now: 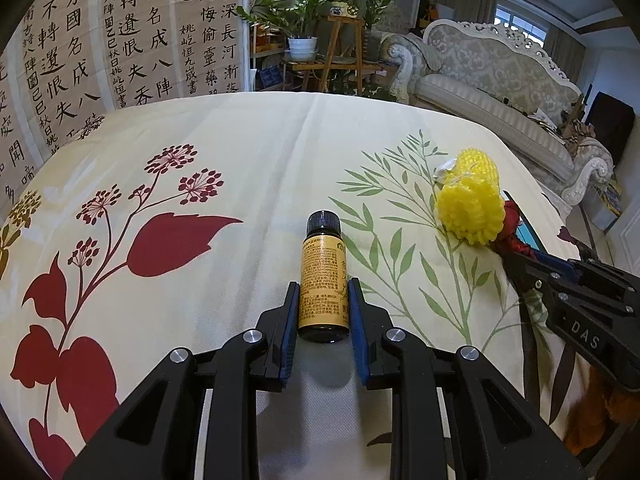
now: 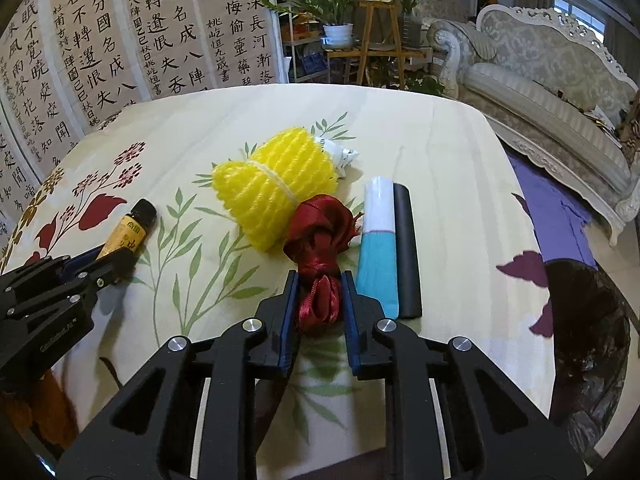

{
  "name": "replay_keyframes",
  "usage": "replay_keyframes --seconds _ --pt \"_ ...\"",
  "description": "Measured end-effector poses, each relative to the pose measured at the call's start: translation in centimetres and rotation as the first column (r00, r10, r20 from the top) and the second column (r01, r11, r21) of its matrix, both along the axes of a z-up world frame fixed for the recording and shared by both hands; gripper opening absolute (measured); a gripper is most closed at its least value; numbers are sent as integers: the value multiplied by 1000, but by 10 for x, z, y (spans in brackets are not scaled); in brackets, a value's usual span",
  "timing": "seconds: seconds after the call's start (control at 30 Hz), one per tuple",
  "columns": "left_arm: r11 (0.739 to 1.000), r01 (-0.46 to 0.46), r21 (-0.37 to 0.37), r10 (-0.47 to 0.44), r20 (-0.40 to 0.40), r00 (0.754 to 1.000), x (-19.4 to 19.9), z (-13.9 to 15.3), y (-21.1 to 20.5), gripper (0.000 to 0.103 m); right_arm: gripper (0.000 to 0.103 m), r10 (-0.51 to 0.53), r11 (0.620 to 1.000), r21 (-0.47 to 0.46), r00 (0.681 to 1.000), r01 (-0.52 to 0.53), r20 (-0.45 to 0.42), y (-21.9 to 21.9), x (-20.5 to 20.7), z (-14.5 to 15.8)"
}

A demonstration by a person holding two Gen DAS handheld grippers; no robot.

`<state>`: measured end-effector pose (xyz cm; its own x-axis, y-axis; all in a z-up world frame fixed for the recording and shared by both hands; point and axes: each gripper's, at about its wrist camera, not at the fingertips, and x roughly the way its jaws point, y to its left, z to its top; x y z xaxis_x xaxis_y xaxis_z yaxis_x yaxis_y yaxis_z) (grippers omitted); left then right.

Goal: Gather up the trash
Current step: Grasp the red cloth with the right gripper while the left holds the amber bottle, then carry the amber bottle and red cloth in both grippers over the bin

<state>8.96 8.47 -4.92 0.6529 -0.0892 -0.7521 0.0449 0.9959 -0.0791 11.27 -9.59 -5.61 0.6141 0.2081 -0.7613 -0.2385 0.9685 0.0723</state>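
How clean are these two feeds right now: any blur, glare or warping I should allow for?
Left wrist view: sharp on the bottle between the left tool's pads; soft, even light; the tablecloth edge bows from the fisheye; dark corners. Right wrist view: sharp on the red ribbon; the same bowing and dark corners; no strong glare; the sofa looks softer at the rim.

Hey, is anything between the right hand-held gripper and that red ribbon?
No. The red ribbon already sits between the right hand-held gripper's pads, nothing intervening. The yellow foam net only touches the ribbon's far end.
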Motion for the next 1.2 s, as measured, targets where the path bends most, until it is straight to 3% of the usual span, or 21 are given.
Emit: replay_keyframes --seconds 0.33,0.47,0.73,0.97,1.2 --pt "999 37 12 -37 19 999 -13 2 -8 25 20 -16 1000 13 1000 16 0 -2 -23 -1" --pt "997 61 37 -64 68 996 -26 7 -14 25 20 -23 1000 18 1000 23 5 -4 -37 -1" --pt "995 105 2 -104 67 992 -40 9 -28 25 20 -66 998 24 997 65 34 -20 -65 6" --pt "981 189 -30 -185 105 977 -58 18 -65 25 20 -153 988 43 986 150 66 -60 -88 17" --pt "953 299 -38 -291 137 947 -60 29 -117 25 20 -287 958 46 952 283 110 -117 -103 29"
